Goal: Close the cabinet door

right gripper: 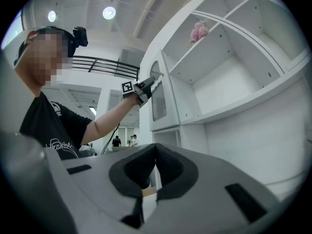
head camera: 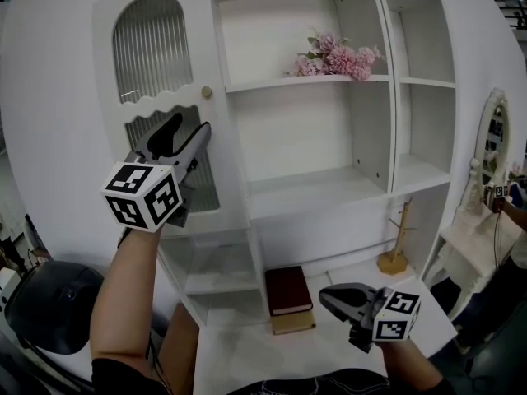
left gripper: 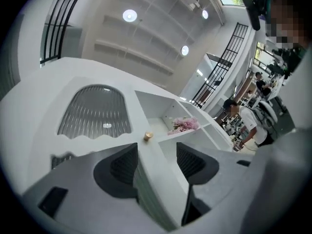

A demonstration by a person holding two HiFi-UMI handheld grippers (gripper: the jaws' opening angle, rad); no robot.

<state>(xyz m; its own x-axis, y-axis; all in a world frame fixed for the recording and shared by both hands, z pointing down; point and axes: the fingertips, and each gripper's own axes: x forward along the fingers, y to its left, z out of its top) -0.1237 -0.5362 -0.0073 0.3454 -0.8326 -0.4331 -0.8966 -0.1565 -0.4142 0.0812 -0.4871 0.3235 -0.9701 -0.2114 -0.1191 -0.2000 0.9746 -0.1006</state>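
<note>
The cabinet door (head camera: 103, 97) sits in the upper left of the head view, a white panel with an arched ribbed window and a small brass knob (head camera: 207, 92) at its right edge; it looks flush against the cabinet front, though I cannot tell whether it is fully home. The left gripper (head camera: 188, 130) is raised in front of the door, just below the knob, pointing up and towards it. In the left gripper view its fingers stand wide apart (left gripper: 157, 152); the door's white frame (left gripper: 97, 111) and the knob (left gripper: 148, 136) show in the gap, and neither pad presses on anything. The right gripper (head camera: 333, 297) hangs low at the lower right of the head view, well away from the door; its fingers are together at the tips with nothing between them (right gripper: 155, 152). Pink flowers (head camera: 338, 58) lie on the upper open shelf, right of the door; a dark red book (head camera: 288, 290) rests on a tan block at the bottom centre; a small wooden stand (head camera: 395, 245) is to its right.
</note>
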